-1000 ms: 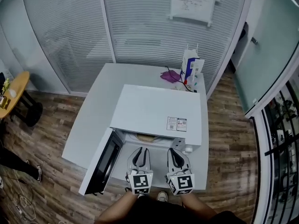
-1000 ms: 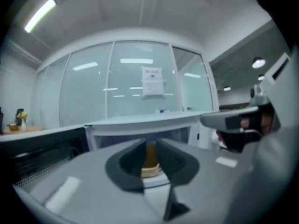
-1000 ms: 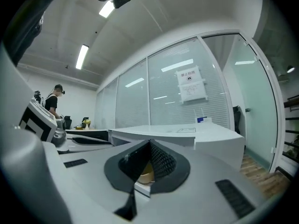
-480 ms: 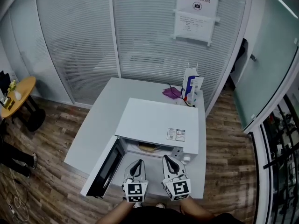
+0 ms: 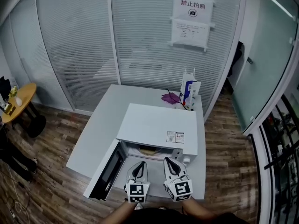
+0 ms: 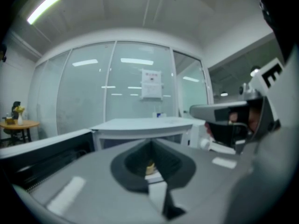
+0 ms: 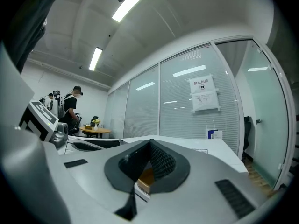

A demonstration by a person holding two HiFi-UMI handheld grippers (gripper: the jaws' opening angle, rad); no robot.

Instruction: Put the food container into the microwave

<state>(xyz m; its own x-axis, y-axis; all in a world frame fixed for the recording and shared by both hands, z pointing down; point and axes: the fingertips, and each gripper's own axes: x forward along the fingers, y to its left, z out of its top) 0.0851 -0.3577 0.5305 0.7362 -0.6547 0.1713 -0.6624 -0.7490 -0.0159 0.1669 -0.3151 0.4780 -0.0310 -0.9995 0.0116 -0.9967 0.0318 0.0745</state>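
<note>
food container sits inside the microwave, a tan shape mostly hidden under the cavity's top edge. the door hangs open at the microwave's left. just in front of the microwave, the left gripper and right gripper hover side by side, both clenched on nothing. behind the microwave, on the table, stand a paper bag and a purple wad, too small to identify.

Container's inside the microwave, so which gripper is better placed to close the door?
Left, most likely. The microwave door hangs open toward the left, right beside the left gripper, while the right gripper sits further over, before the cavity's right side. Both are empty, jaws together.
</note>
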